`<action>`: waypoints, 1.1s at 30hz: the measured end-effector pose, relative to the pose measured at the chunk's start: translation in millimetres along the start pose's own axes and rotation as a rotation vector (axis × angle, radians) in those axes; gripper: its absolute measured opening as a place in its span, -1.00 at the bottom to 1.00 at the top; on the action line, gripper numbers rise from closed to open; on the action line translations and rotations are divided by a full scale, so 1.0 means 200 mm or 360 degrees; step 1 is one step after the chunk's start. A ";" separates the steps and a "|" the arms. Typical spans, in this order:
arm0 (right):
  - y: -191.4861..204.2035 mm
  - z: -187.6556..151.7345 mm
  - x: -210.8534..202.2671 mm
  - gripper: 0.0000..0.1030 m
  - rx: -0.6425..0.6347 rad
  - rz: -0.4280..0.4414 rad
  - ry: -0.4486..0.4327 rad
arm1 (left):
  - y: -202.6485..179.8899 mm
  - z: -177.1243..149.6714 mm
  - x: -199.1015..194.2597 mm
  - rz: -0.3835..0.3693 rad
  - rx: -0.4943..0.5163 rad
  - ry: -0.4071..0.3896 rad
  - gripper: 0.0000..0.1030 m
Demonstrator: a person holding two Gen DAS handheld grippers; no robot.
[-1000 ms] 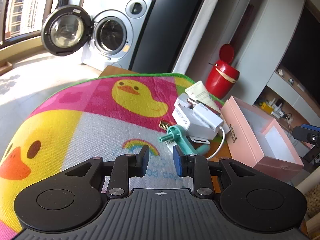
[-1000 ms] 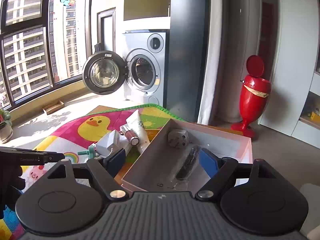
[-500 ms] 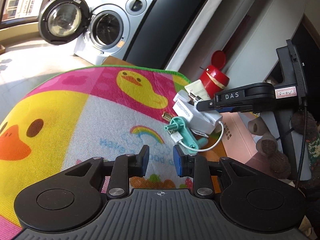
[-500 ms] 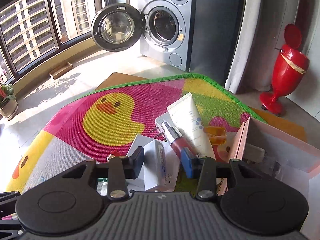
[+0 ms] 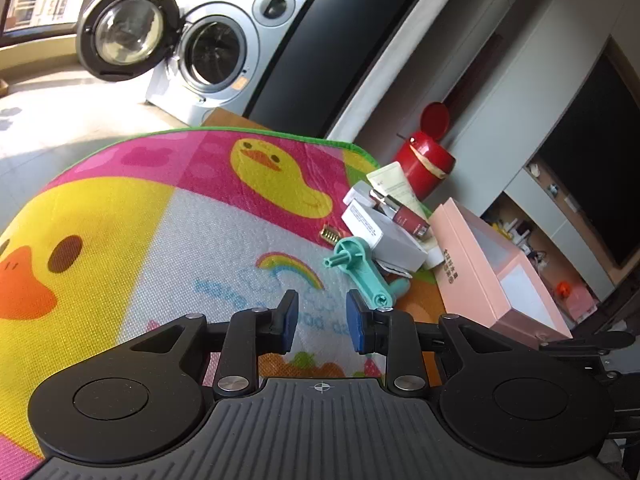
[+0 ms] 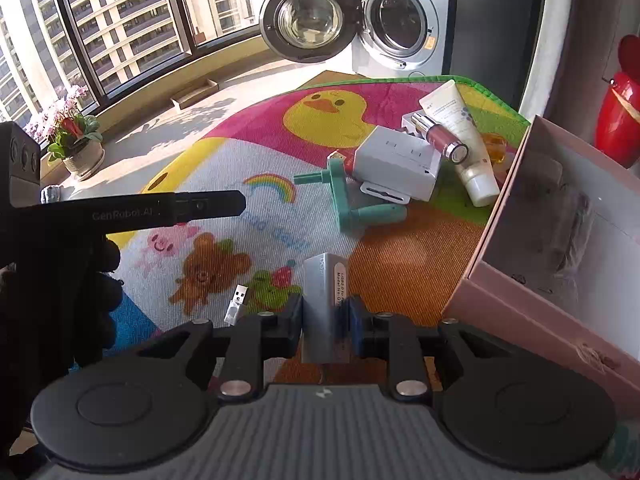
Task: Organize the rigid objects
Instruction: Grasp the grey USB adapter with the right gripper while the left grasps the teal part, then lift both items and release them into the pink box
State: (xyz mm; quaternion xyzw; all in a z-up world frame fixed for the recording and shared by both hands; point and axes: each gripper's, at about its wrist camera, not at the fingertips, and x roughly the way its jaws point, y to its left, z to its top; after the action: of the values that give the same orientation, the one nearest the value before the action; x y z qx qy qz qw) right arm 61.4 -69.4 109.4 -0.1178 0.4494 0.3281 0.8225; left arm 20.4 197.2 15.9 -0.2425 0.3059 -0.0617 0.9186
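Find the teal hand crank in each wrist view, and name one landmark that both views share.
Left wrist: teal hand crank lies right of centre, just beyond the right finger.
Right wrist: it lies at centre, left of the white box.
Shared landmark: the washing machine, door open.

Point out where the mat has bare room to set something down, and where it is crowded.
Free: the mat between the big duck and the rainbow, and the orange patch between the green crank and the pink box. Crowded: around the white box, lip gloss and tube.
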 end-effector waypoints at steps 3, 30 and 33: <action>-0.02 -0.13 -0.10 -0.54 -0.0052 -0.0174 -0.0077 | -0.08 0.02 0.04 0.0022 0.0044 0.0019 -0.43; -0.27 -0.56 -0.23 0.27 0.0160 -0.0409 -0.0294 | -0.33 -0.02 0.29 0.0278 0.0459 0.0193 -0.56; -0.28 -0.56 -0.23 0.28 0.0176 -0.0403 -0.0301 | -0.29 -0.05 0.20 0.0167 0.0559 0.0281 -0.57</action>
State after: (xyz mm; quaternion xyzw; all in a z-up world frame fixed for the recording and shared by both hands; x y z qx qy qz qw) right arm 5.9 -186.1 77.2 -0.0966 0.3688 0.2060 0.9012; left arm 48.5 132.1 16.2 -0.0560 0.3818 -0.0872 0.9184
